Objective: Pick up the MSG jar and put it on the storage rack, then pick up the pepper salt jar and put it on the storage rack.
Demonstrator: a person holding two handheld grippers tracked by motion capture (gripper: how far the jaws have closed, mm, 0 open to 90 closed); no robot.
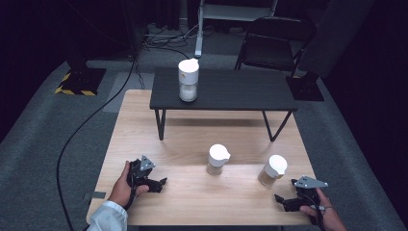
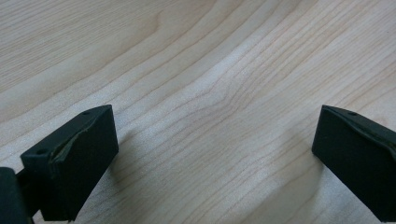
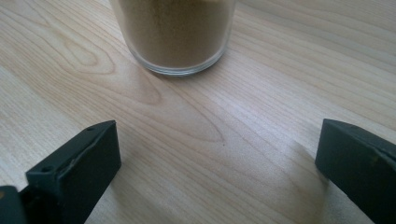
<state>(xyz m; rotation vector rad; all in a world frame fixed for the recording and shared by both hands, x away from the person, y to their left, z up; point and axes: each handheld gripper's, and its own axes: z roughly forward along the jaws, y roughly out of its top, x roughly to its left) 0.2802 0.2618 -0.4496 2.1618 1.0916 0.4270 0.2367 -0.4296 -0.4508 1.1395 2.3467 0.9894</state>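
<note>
Three glass jars with white lids are in the high view. One jar (image 1: 188, 80) with white contents stands on the left end of a low black shelf (image 1: 231, 94). Two more stand on the wooden table (image 1: 192, 197): a middle jar (image 1: 217, 160) and a right jar (image 1: 273, 170) with brown powder. My left gripper (image 1: 160, 183) lies low at the front left, open over bare wood (image 2: 215, 140). At the front right, my right gripper (image 1: 281, 199) is open just short of the right jar; its glass base (image 3: 175, 35) sits ahead of the jaws (image 3: 217, 144), untouched.
The black shelf stands on thin legs across the back of the table. Behind the table are a black folding chair (image 1: 275, 42) and a white stand (image 1: 199, 33). A cable (image 1: 82, 125) runs over the grey carpet at left, by a striped base (image 1: 79, 79).
</note>
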